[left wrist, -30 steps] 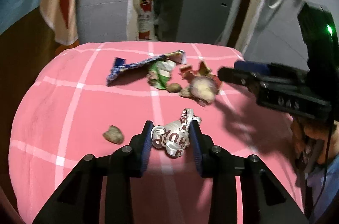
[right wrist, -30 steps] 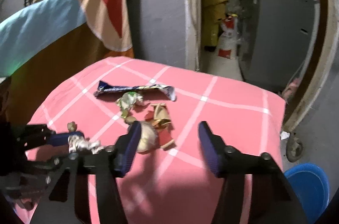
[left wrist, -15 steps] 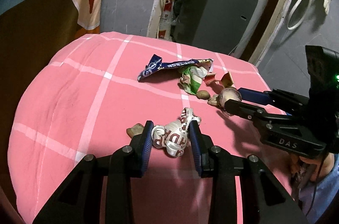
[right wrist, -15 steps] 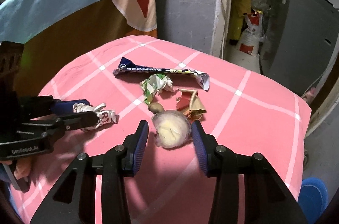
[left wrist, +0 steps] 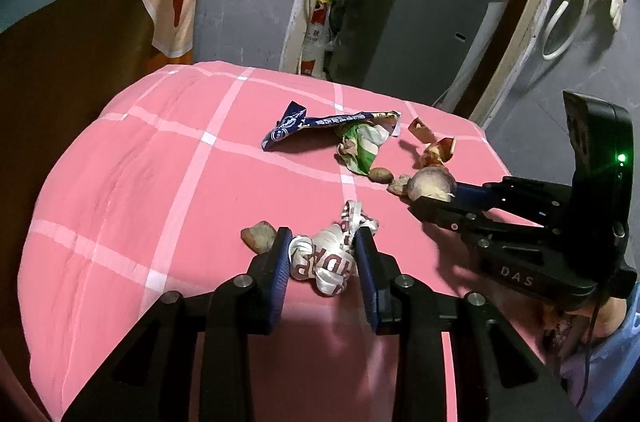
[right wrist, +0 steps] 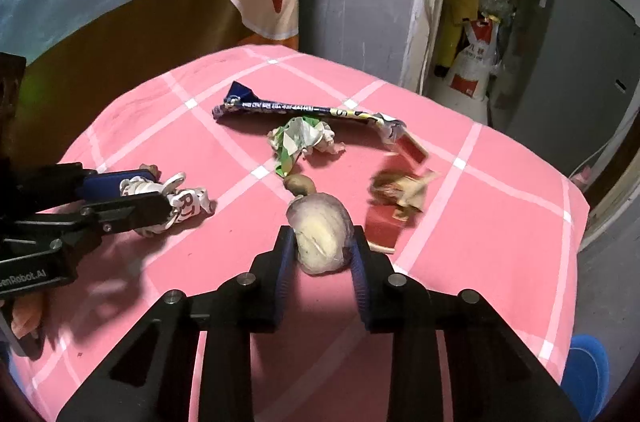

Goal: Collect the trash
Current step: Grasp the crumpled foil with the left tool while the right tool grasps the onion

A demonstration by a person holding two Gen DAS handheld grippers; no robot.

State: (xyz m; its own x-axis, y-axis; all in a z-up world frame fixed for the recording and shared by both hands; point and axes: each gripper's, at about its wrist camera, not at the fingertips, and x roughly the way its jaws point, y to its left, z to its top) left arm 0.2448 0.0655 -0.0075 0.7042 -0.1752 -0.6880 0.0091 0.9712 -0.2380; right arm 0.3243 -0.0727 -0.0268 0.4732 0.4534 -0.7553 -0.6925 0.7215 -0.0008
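Trash lies on a pink checked cloth (left wrist: 140,182). My left gripper (left wrist: 322,246) is shut on a crumpled white wrapper (left wrist: 328,258) with red letters; the right wrist view shows that wrapper (right wrist: 184,200) in the left gripper (right wrist: 154,192) too. My right gripper (right wrist: 322,238) is closing on a pale round lump (right wrist: 320,234), and both pads touch its sides. The left wrist view shows the lump (left wrist: 432,182) at the right gripper (left wrist: 436,200) tips.
A long blue wrapper (right wrist: 288,108), a green-and-white crumpled wrapper (right wrist: 300,138), a small brown bit (right wrist: 299,183) and torn red-and-tan carton scraps (right wrist: 400,190) lie beyond. A brown lump (left wrist: 258,236) sits beside my left finger. A blue bin (right wrist: 588,374) stands below the cloth's right edge.
My right gripper has come down over the pale lump and its jaws have narrowed onto it. The left gripper has kept its hold on the white wrapper and rolled a little.
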